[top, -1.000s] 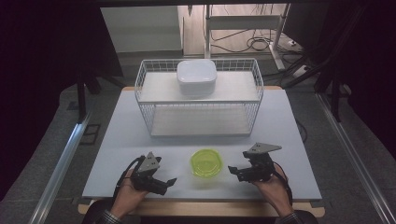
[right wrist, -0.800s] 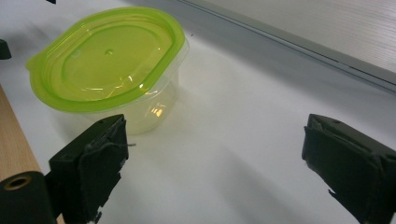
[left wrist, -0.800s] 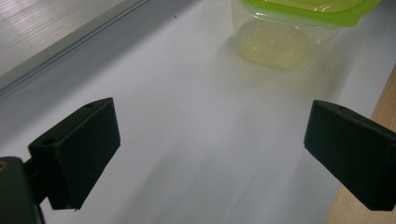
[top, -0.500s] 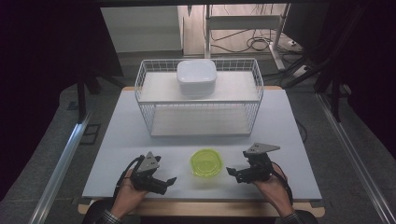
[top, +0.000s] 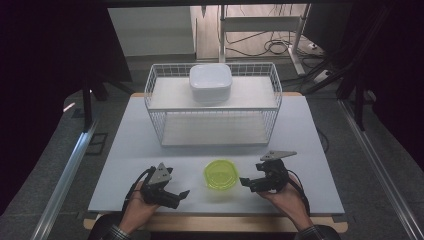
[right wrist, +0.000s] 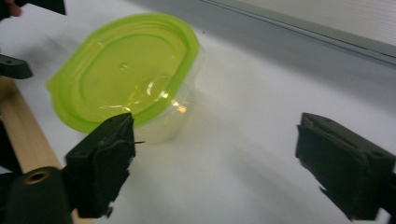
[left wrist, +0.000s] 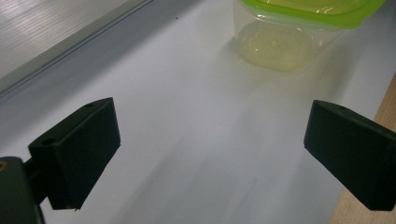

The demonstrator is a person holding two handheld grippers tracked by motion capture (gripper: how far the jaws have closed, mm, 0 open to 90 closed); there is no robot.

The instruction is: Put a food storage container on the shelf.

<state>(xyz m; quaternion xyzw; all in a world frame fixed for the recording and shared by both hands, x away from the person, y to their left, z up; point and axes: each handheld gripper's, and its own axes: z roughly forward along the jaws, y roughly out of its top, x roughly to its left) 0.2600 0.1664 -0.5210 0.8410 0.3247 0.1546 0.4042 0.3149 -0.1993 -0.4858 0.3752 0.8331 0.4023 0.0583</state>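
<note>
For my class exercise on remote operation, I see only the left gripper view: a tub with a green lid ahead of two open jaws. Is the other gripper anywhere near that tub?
Observer: Yes. In the high view the right gripper sits on the tub's other side, jaws open, facing it across the table.
Operator: Is the lid fully on?
Observer: The right gripper view shows the lid from above, seated all round the rim that is visible.
Operator: What else is on the table?
Observer: A white wire basket stands at the far side, with a white lidded box on its upper shelf.
</note>
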